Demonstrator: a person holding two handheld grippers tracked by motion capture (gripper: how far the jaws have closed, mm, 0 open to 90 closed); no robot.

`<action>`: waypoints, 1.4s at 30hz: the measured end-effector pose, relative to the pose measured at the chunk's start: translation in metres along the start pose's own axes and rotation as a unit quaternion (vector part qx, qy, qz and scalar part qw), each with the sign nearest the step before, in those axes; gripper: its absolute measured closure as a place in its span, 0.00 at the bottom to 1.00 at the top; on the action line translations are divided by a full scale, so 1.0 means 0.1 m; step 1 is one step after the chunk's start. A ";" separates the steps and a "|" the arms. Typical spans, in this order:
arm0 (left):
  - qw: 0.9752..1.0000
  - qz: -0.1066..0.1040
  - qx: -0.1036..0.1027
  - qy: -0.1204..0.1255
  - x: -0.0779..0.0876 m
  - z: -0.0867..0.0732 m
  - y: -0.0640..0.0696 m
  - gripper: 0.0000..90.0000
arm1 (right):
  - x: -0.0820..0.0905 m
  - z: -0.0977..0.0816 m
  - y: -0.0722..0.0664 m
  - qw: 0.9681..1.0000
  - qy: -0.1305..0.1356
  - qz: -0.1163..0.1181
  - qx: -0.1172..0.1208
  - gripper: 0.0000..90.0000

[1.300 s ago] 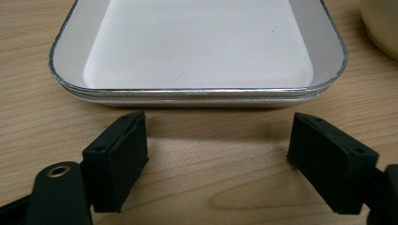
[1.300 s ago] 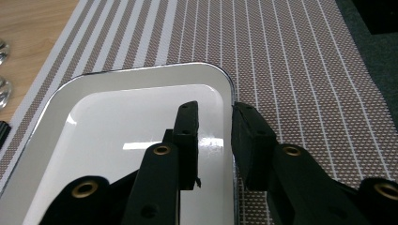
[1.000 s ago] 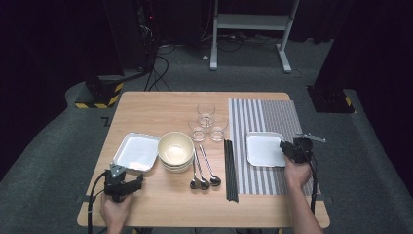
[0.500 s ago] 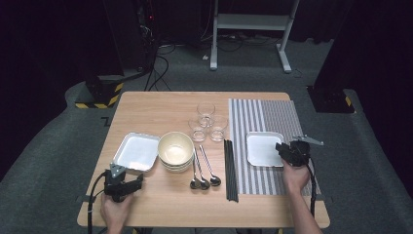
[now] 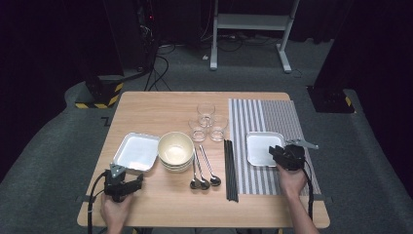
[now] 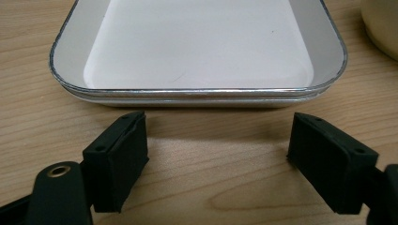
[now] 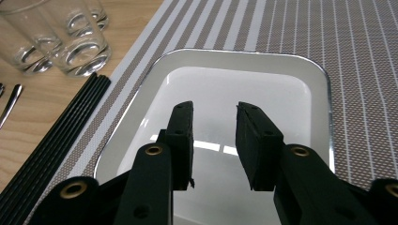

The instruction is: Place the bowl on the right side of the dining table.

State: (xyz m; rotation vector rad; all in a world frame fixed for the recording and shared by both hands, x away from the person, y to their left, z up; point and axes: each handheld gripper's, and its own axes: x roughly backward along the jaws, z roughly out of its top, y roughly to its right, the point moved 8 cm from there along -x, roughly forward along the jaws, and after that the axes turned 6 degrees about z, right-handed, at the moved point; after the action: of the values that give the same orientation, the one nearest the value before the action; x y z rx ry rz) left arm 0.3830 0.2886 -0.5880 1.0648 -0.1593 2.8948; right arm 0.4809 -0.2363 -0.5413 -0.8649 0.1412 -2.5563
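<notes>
A white square plate (image 5: pixel 259 147) lies on the striped placemat (image 5: pixel 265 117) at the right. My right gripper (image 5: pixel 280 153) hovers over that plate's right part. In the right gripper view its jaws (image 7: pixel 213 129) stand a little apart above the plate (image 7: pixel 225 79), with nothing between them. At the front left, my left gripper (image 5: pixel 124 182) rests on the table just short of a stack of white square plates (image 5: pixel 137 152). The left gripper view has its jaws (image 6: pixel 218 140) wide open and empty, facing the near rim of that stack (image 6: pixel 197 91).
Stacked cream bowls (image 5: pixel 175 150) sit beside the left plates. Three glasses (image 5: pixel 207 122) stand mid-table, three spoons (image 5: pixel 202 173) lie in front of them, and black chopsticks (image 5: pixel 230 170) run along the placemat's left edge. The table's front edge is near both hands.
My right gripper has moved left, from the plate's right rim to over the plate. The left gripper has stayed put.
</notes>
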 end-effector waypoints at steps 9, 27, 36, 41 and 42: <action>1.000 0.000 0.000 0.000 0.00 0.00 0.00 0.23 | 0.01 -0.04 -0.19 0.999 -0.002 0.022 0.026 0.76; 1.000 0.001 0.001 0.000 0.00 0.00 0.00 0.22 | -0.01 -0.32 -0.59 0.993 -0.020 0.072 0.088 0.78; 1.000 0.001 0.002 0.000 0.00 0.00 0.00 0.22 | -0.07 -0.49 -0.79 0.987 -0.033 0.099 0.118 0.75; 1.000 0.001 0.002 0.000 0.00 0.00 0.00 0.22 | -0.10 -0.57 -0.86 0.984 -0.045 0.093 0.144 0.74; 1.000 0.001 0.002 0.000 0.00 0.00 0.00 0.22 | -0.12 -0.60 -0.87 0.984 -0.049 0.093 0.147 0.73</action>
State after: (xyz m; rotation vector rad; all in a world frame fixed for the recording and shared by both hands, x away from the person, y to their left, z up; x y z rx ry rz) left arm 0.3831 0.2883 -0.5880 1.0660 -0.1552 2.8986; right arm 0.4213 -0.1558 -0.5756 -0.8197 -0.1735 -2.2806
